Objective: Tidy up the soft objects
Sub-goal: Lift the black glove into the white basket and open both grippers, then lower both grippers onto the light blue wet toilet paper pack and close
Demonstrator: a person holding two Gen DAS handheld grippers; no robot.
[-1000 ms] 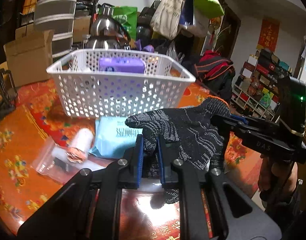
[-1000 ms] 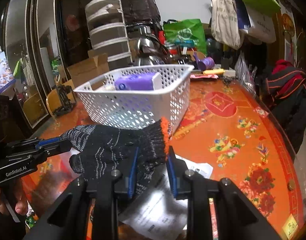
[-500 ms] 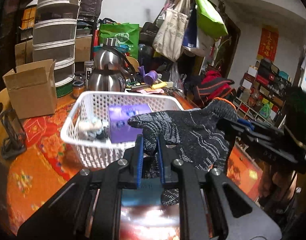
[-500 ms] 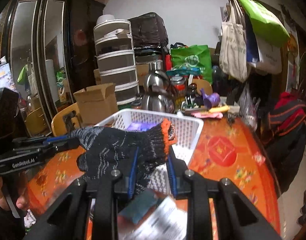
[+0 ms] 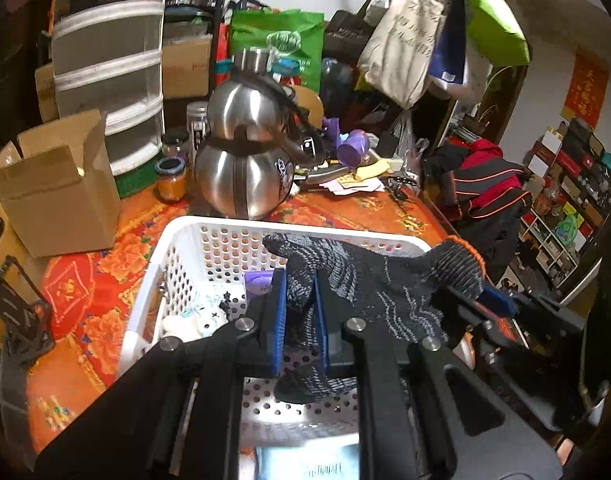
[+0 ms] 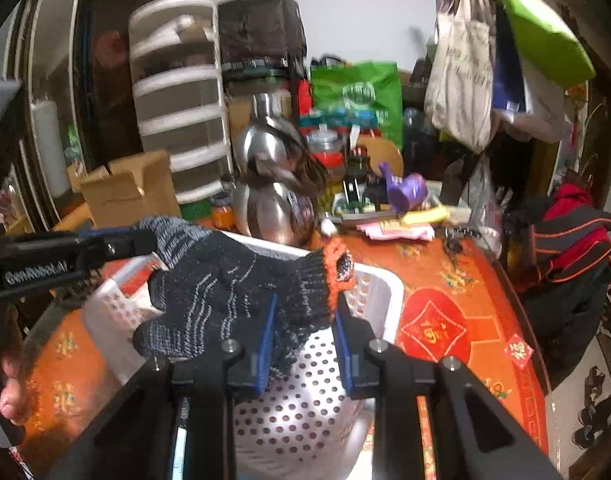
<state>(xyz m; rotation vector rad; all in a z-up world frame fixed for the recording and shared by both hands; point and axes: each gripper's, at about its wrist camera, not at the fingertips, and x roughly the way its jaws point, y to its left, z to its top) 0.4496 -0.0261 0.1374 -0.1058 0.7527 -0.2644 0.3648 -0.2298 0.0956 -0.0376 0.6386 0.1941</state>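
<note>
A dark knit glove [image 5: 369,280] with an orange cuff hangs stretched between both grippers, above the white perforated basket [image 5: 177,240]. My left gripper [image 5: 299,300] is shut on the glove's finger end. My right gripper [image 6: 303,320] is shut on the cuff end of the glove [image 6: 233,280], over the basket [image 6: 381,280]. Inside the basket lie a purple packet [image 5: 257,284] and a small white plush toy [image 5: 201,316]. The right gripper also shows in the left wrist view [image 5: 497,304], the left gripper in the right wrist view [image 6: 117,244].
A steel kettle [image 5: 245,160], a cardboard box [image 5: 57,184] and jars stand behind the basket on the red-orange table [image 5: 89,292]. A light blue packet [image 5: 317,464] lies in front of the basket. Clutter fills the far table edge.
Both grippers have lifted the glove up from table level and carried it forward, so it now hangs above the basket's inside. Both stay shut on it.
</note>
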